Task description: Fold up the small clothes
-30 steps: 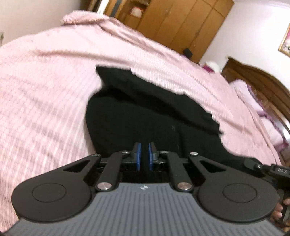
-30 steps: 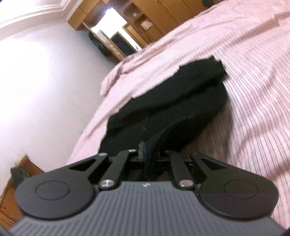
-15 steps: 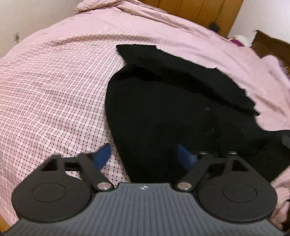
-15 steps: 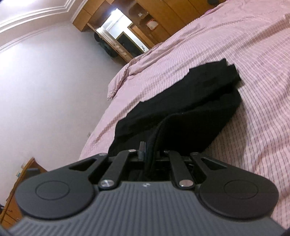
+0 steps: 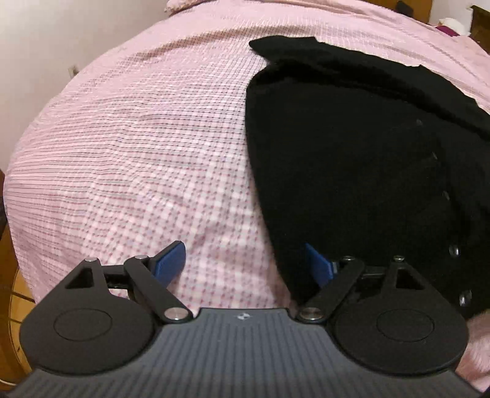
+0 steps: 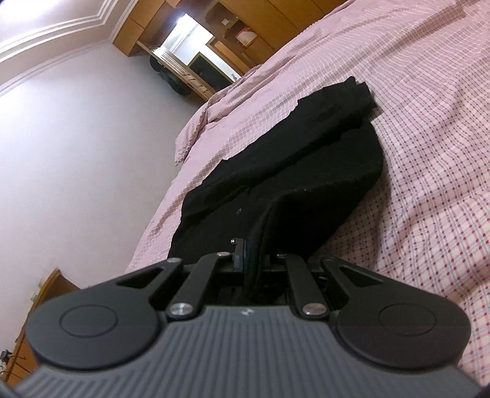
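A black buttoned garment (image 5: 352, 159) lies partly folded on the pink checked bedsheet (image 5: 137, 137). My left gripper (image 5: 245, 263) is open and empty, just above the sheet at the garment's near left edge; its blue fingertips (image 5: 170, 260) stand wide apart. In the right wrist view the same garment (image 6: 291, 165) stretches away from me. My right gripper (image 6: 255, 257) is shut on a raised fold of the garment's near edge and holds it off the bed.
The bed's edge runs at the left of the left wrist view, with a white wall (image 5: 61, 36) beyond. Wooden wardrobes (image 6: 260, 18) stand past the bed's far end. A wooden stand (image 6: 46, 287) sits beside the bed.
My left gripper has opened, let go of the garment and shifted left toward the garment's edge. My right gripper has stayed shut on the fold.
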A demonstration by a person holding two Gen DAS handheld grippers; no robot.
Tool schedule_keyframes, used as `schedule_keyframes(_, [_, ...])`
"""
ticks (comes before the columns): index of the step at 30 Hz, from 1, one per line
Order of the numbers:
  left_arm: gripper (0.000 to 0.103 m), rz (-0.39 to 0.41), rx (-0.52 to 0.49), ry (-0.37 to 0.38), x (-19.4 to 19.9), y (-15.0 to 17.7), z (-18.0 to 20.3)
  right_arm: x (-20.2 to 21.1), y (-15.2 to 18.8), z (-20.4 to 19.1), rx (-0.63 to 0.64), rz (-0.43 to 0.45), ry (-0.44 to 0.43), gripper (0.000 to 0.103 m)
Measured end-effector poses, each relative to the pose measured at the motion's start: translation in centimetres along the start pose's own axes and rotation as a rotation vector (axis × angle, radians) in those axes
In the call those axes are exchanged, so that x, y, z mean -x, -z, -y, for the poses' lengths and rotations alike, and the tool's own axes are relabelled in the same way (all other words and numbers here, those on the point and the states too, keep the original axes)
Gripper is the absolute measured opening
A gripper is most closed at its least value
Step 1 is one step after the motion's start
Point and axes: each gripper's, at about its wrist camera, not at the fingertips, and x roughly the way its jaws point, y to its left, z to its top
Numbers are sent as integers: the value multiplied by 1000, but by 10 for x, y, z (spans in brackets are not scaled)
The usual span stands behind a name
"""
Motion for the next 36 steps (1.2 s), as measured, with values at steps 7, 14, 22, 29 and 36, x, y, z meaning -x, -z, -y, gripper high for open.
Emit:
schedule_keyframes(7, [87,-10,-19,176,-1,10,7,-4,5,5,-13,-19,3,9])
schedule_keyframes(14, [54,-9,0,296,-13,15,6,-3,6,3,-8,-12,3,9])
schedule_keyframes(22, [7,3,231,607,0,7,-26,5,1,-6,6,32,-18,9])
schedule_keyframes(29, [7,212,311,643,15,-42,-29,-4,-26,-17,2,121,-35,9])
schedule_keyframes(36, [7,356,389,584,9,-116,-11,-25,-69,-23,-43,240,-39,9])
